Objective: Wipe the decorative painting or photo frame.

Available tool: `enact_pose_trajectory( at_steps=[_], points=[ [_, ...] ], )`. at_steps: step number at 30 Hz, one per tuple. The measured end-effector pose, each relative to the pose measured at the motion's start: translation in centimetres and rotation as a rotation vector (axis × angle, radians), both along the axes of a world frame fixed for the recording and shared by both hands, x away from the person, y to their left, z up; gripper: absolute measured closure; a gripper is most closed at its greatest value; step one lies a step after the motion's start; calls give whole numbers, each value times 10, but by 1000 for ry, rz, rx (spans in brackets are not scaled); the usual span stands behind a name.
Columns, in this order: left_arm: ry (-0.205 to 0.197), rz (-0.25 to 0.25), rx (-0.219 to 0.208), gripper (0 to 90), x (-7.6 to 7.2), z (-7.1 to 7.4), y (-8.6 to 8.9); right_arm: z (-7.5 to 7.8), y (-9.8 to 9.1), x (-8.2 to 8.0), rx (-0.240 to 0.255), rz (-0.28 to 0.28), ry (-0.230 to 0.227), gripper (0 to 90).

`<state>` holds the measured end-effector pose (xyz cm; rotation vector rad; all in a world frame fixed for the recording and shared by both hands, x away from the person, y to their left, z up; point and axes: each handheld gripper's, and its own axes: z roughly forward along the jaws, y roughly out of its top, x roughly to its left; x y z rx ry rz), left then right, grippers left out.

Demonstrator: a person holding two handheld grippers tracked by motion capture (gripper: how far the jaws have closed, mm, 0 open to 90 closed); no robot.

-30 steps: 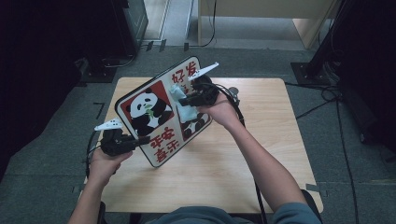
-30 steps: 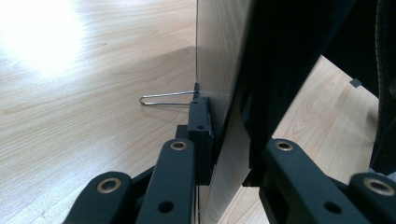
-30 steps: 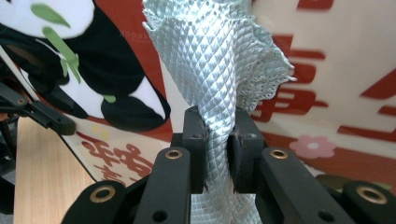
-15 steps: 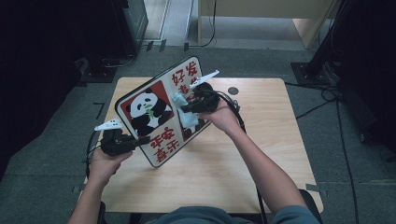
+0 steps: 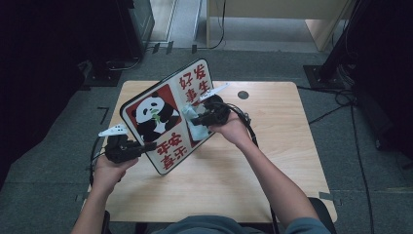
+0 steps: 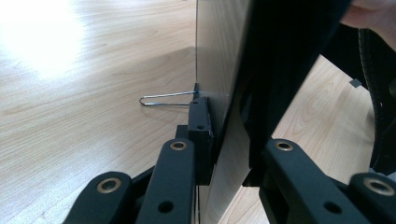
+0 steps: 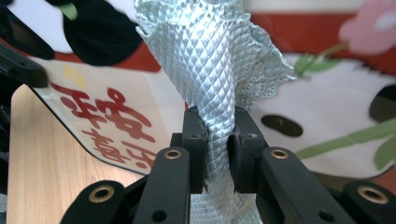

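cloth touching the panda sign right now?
Touching. In the high view the cloth, pinched in the right gripper, lies flat against the sign; in the right gripper view its folds press on the printed face with no gap.

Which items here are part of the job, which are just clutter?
In use:
- panda-print board with red characters, clamped at its edge by left gripper
- pale green woven cloth, pinched in right gripper, against the board's face

Lying about:
- dark round disc on the light wooden table
- thin wire loop
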<state>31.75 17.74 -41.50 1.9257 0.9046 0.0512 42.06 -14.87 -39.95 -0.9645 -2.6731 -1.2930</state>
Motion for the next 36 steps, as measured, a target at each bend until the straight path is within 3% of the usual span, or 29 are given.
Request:
enact_pose_trajectory(
  at_steps=[14, 26, 36],
  points=[
    [-1, -2, 1, 797, 0, 0, 0, -34, -5, -7, -4, -8, 50, 788],
    [-2, -3, 3, 797, 0, 0, 0, -61, -5, -13, -51, -12, 86, 788],
    [-2, -3, 3, 797, 0, 0, 0, -76, -7, -17, -32, -31, 103, 771]
  ],
)
